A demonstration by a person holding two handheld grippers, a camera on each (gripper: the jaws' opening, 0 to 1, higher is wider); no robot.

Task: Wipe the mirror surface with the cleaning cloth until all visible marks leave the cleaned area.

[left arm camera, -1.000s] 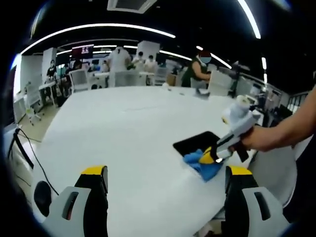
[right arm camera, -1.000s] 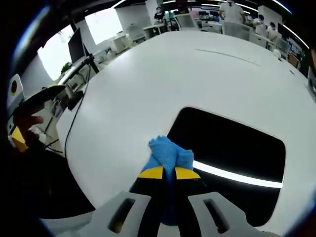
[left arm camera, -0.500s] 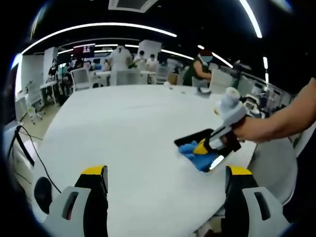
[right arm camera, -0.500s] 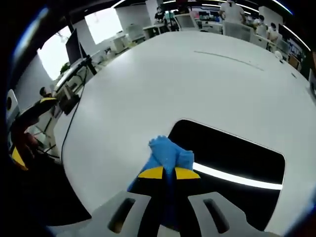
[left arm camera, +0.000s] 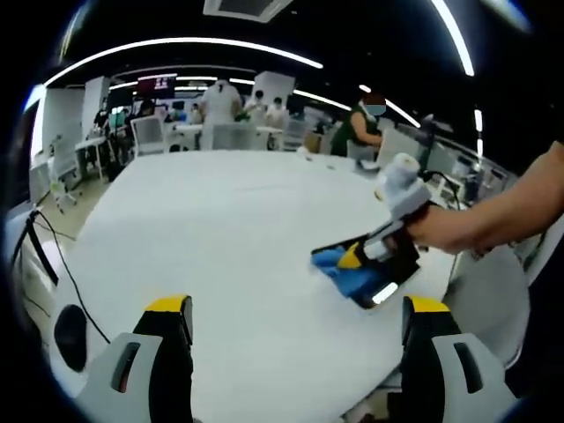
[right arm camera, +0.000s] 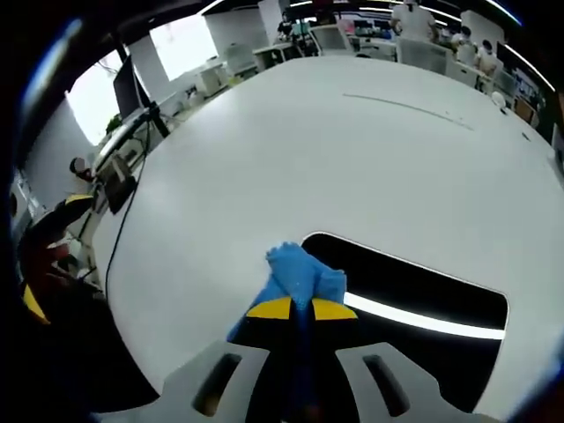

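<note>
Cloth first: the soft blue cleaning cloth (right arm camera: 300,273) sits bunched and pinched between the closed yellow-tipped jaws of the right gripper (right arm camera: 293,309), pressed at the near-left corner of the flat dark rectangular mirror (right arm camera: 414,304) lying on the white round table (right arm camera: 291,150). It looks light and limp, so a hold on the bunched middle suits; the mirror seems rigid, slick and breakable. The left gripper (left arm camera: 295,322) hangs wide open, empty, over the table's near edge.

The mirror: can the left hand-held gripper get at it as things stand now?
Probably yes. The left hand-held gripper is open over bare white table, with nothing between it and the mirror; the right hand-held gripper and blue cloth occupy the near edge.
</note>
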